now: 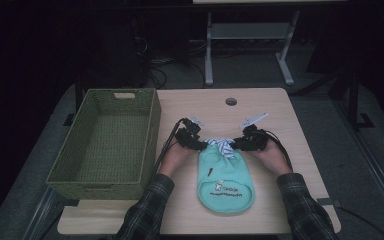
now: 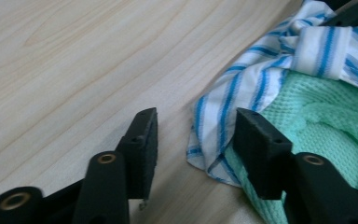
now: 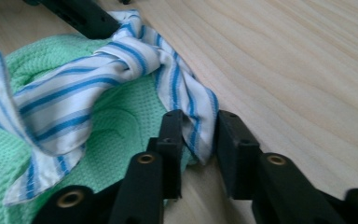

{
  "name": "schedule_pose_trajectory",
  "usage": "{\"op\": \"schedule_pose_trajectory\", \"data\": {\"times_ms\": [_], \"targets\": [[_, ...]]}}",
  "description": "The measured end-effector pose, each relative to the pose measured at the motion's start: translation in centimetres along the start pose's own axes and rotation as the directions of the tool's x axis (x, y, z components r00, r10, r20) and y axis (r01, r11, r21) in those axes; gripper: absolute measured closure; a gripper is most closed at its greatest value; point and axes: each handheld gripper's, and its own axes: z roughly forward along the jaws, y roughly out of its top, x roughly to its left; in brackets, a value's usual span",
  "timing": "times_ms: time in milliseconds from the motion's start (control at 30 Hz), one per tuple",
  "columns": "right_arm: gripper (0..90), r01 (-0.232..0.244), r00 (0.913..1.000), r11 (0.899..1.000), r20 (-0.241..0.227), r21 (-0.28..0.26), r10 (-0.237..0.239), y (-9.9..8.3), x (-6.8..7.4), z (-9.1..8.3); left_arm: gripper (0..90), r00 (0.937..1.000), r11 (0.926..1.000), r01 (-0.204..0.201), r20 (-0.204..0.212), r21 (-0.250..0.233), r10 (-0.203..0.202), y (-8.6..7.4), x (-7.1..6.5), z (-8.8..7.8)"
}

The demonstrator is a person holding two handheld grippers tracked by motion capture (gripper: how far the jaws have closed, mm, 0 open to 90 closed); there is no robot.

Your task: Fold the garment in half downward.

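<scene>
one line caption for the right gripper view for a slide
Right gripper closing on the striped tie of a green bib on a wooden table.

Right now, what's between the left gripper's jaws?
In the left gripper view, the left gripper stands open around bare wooden table and the edge of the blue-striped white cloth. The green bib lies beside its right jaw.

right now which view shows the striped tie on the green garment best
The right gripper view: the striped tie is close, its knot and both tails clear, one tail between the right gripper. The left gripper view shows one tail and the knot at the frame edge. The high view shows it small, between the hands.
</scene>
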Motion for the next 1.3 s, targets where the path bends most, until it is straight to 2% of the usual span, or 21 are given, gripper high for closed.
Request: {"op": "schedule_pose_trajectory", "data": {"times_ms": [167, 300, 367, 600, 767, 833, 867, 967, 1067, 1167, 1300], "targets": [[81.3, -0.002, 0.9999, 1.0, -0.017, -0.003, 0.002, -0.1, -0.1, 0.0, 67.3, 0.9993, 0.9999, -0.014, 0.034, -0.01, 0.014, 0.0, -0.1, 0.0], [83.2, -0.015, 0.9997, 1.0, -0.019, 0.004, 0.015, 0.0, 0.0, 0.0, 78.9, 0.997, 0.9998, 0.001, 0.078, -0.018, 0.0, -0.1, -0.1, 0.1], [83.7, -0.023, 0.9996, 1.0, -0.017, 0.009, 0.023, 0.0, 0.1, 0.0, 82.6, 0.9965, 0.9999, 0.0, 0.084, -0.015, 0.002, -0.1, -0.1, 0.1], [85.3, -0.03, 0.9995, 0.999, 0.008, 0.016, 0.03, 0.2, 0.3, -0.2, 84.8, 0.9991, 1.0, 0.004, 0.042, 0.004, -0.004, 0.1, -0.3, -0.4], [85.4, -0.037, 0.9991, 0.999, 0.021, 0.0, 0.037, 0.8, 0.4, -1.0, 84.8, 0.9998, 0.999, 0.006, 0.019, -0.044, -0.006, 0.5, -0.4, -1.5], [85.4, -0.036, 0.999, 0.999, 0.024, -0.027, 0.037, 1.0, 0.4, -1.6, 84.8, 1.0, 0.9974, 0.004, 0.007, -0.072, -0.003, 0.8, -0.5, -2.1], [85.4, -0.052, 0.9984, 0.998, 0.021, -0.03, 0.053, 1.2, 0.5, -1.9, 84.9, 1.0, 0.9964, -0.005, -0.002, -0.084, 0.005, 1.0, -0.5, -2.5], [85.5, -0.047, 0.9985, 0.997, 0.025, -0.066, 0.049, 1.5, 0.6, -2.8, 84.9, 0.9994, 0.993, -0.025, -0.027, -0.115, 0.022, 1.5, -0.8, -3.4], [85.5, -0.04, 0.9985, 0.996, 0.035, -0.083, 0.043, 1.7, 0.7, -3.6, 84.9, 0.9984, 0.9902, -0.045, -0.039, -0.132, 0.04, 2.1, -1.2, -4.3], [85.5, -0.049, 0.998, 0.991, 0.033, -0.123, 0.053, 2.0, 0.7, -4.6, 84.9, 0.998, 0.9846, -0.052, -0.045, -0.167, 0.045, 2.5, -1.5, -5.2], [85.5, -0.031, 0.9983, 0.987, 0.043, -0.157, 0.038, 2.5, 0.9, -6.0, 85.0, 0.9953, 0.9781, -0.084, -0.064, -0.19, 0.073, 3.3, -1.8, -6.6]]}}
